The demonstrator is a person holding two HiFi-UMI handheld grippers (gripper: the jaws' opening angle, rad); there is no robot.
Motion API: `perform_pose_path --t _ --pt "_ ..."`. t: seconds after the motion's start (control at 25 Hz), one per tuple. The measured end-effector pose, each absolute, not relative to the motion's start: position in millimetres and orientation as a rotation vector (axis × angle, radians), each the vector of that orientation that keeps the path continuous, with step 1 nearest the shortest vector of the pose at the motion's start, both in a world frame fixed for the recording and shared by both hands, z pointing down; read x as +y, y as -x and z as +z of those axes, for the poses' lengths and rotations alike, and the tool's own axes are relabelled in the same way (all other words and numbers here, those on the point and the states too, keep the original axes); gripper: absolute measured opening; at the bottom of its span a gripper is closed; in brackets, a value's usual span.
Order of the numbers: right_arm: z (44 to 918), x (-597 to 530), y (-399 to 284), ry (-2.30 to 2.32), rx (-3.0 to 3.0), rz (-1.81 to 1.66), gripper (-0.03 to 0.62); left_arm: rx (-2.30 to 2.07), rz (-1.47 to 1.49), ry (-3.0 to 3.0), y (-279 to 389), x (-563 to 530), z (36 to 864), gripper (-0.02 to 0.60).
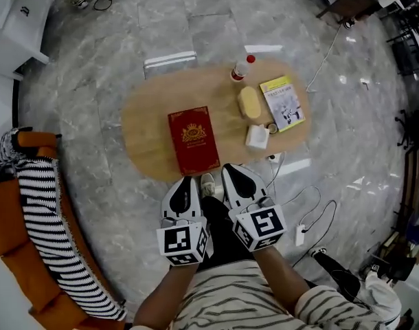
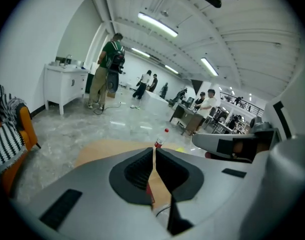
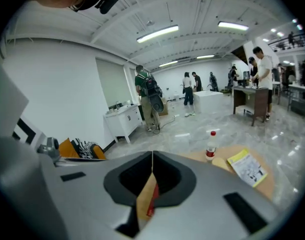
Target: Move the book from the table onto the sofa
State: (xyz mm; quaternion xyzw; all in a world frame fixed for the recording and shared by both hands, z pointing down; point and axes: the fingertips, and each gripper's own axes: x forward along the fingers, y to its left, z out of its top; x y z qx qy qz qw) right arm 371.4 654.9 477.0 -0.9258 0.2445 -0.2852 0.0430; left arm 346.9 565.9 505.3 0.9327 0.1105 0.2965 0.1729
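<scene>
I hold both grippers pressed together and empty: left gripper [image 1: 187, 180], right gripper [image 1: 228, 168]. The red book [image 1: 194, 140] lies flat on the counter [image 1: 144, 115], directly ahead of the left gripper, its long axis running away from it. The right gripper sits just off the book's near right corner.

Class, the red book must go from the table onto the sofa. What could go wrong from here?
1. The left gripper and right gripper are shut; the red book lies flat, so they may shove it rather than grip it.
2. The yellow booklet could be taken by mistake.
3. The striped blanket lies over the sofa; the book might slide off.
</scene>
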Motion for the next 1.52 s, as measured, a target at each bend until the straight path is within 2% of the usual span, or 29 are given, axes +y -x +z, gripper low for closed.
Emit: perform_pose_path --t 0.44,0.56,0.68,1.0,1.28,1.52 --pt "588 668 -403 2.723 0.682 -1.067 0.016 0.245 1.036 -2.535 -372 567 613 0.02" --pt "613 671 -407 2.685 0.667 -1.124 0.058 0.242 1.08 -2.513 -374 569 636 0.023" --pt "635 672 -408 2.659 0.671 -1.174 0.068 0.228 1.133 -2.486 -373 570 662 0.072" --pt "693 679 -408 2.588 0.647 -1.312 0.117 0.171 1.22 -2.421 -380 562 714 0.119" --pt "741 684 -405 2.506 0.644 -1.434 0.193 0.159 1.311 -2.373 -377 554 757 0.185" --pt "772 683 -404 2.443 0.658 -1.494 0.245 0.188 1.384 -2.34 -370 553 792 0.215"
